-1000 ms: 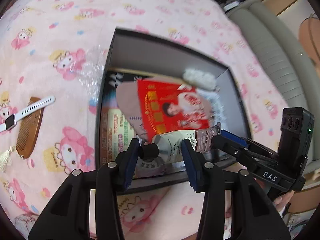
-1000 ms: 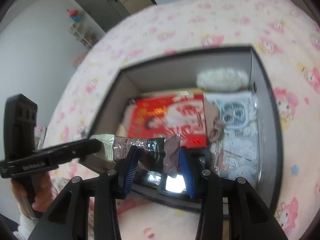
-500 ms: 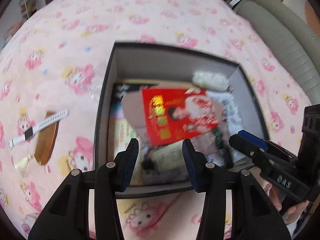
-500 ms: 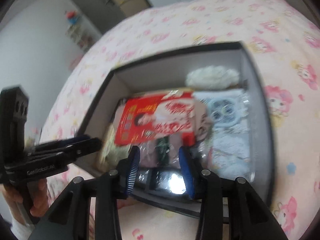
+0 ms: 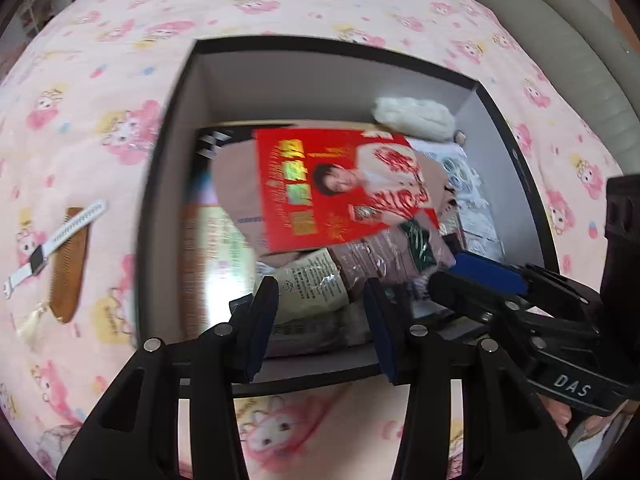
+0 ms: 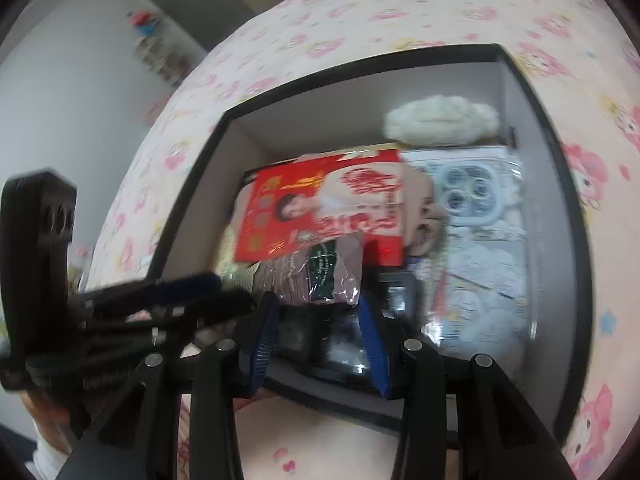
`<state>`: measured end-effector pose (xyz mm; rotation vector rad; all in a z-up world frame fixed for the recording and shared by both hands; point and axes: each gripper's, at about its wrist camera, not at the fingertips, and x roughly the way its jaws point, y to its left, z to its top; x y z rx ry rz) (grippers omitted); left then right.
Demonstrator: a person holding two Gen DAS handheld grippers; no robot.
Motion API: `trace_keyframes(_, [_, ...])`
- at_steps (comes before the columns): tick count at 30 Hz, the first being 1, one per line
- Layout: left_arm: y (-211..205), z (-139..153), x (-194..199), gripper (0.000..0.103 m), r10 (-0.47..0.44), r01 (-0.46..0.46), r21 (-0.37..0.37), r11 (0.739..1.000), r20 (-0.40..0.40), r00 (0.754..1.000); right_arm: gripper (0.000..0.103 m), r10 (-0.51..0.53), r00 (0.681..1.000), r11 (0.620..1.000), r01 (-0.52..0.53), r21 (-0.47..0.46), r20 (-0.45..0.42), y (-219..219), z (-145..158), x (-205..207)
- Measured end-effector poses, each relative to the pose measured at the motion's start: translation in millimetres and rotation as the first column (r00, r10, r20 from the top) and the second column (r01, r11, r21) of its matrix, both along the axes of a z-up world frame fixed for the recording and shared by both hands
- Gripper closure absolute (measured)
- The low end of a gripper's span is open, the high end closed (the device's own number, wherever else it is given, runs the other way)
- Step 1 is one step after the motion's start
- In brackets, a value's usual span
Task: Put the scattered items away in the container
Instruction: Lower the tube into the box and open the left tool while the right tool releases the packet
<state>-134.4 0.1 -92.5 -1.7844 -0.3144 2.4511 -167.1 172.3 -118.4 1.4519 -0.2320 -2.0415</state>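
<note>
watch and comb: a white-strapped smartwatch (image 5: 52, 240) lies across a brown wooden comb (image 5: 72, 264) on the pink cartoon-print blanket (image 5: 100, 128), at nine o'clock of the box and well apart from it; both are still outside.
container: a dark-rimmed open cardboard box (image 5: 160, 208) with pale inner walls, already crowded with a red printed packet (image 5: 328, 184), a white fluffy pad (image 5: 412, 116) in the far corner and a pale blue patterned pack (image 6: 472, 200).
tube: a cream and mauve squeeze tube in clear wrap (image 5: 344, 272) lies inside the box by its near wall, partly under the red packet.
left gripper: left gripper (image 5: 320, 320) hangs over the near rim, its blue-padded jaws apart; the tube shows in the gap between them but lower down in the box, with no pad pressing on it.
right gripper: right gripper (image 6: 316, 336), at three o'clock of the left one, also stands apart with nothing clamped; the tube's crimped end lies just beyond its tips.
step in hand: judged as clearing out of the box with the tube set down; lift straight up so the pads do not snag the wrap.
edges: the near rim sits right under both sets of fingers; a low sweep could catch it.
open room: the blanket at nine o'clock is free, a clear route for the left gripper to the watch.
</note>
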Motion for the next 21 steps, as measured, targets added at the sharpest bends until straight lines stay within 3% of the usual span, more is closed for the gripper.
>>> trace_keyframes(6, [-5,-1,-2,0.058,-0.002,0.001,0.028,1.0,0.006,1.0,0.065,-0.12,0.982,0.989,0.131,0.071,-0.143,4,21,-13])
trace_keyframes(9, [-2,-4,-2,0.058,-0.006,0.006,0.045,0.999,0.017,1.0,0.065,-0.1,0.994,0.992,0.104,0.078,-0.05,-1,5,-21])
trace_keyframes(12, [-7,-7,-3,0.058,0.021,-0.022,0.043,0.999,0.014,1.0,0.065,-0.017,1.0,0.997,0.017,0.072,-0.005,-11,-4,-12])
trace_keyframes(18, [-18,-9,-11,0.058,0.07,-0.067,0.122,0.99,-0.017,0.997,0.065,0.074,0.995,0.995,-0.069,-0.078,0.061,-17,-2,-8])
trace_keyframes(21, [-16,-18,-18,0.059,0.069,-0.069,0.11,0.992,0.006,0.998,0.065,0.025,1.0,1.0,-0.025,0.001,0.005,-13,0,-7])
